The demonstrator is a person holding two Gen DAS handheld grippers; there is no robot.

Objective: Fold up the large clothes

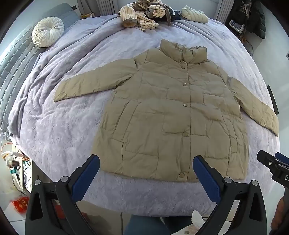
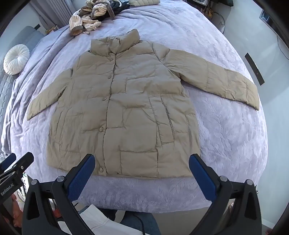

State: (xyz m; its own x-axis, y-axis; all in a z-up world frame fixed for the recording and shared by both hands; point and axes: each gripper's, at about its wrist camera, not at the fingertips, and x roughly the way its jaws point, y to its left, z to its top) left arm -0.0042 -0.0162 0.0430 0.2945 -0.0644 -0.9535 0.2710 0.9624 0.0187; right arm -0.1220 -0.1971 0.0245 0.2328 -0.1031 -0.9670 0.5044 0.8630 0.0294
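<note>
Left tongs (image 1: pixel 146 166) agape and empty, poised over coat (image 1: pixel 173 115) hem near its left corner. Coat flat on bed (image 1: pixel 54 126), collar far, long axis running away. Right tongs (image 2: pixel 141 165) agape too, nearer right hem.

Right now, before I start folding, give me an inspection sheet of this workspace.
Surface: bed under a lilac blanket, rumpled toward the left edge.
Job's things: beige puffer jacket lying flat, front up, snapped shut, both sleeves spread out, collar away from the cameras.
Clutter: heap of striped clothes at the far edge; round white cushion far left.
Grippers: left gripper and right gripper open wide above the hem, nothing between the fingers.
Cables: orange and white wires beside the bed, lower left.
Surroundings: dark coat hanging at far right; grey padded headboard on the left.
</note>
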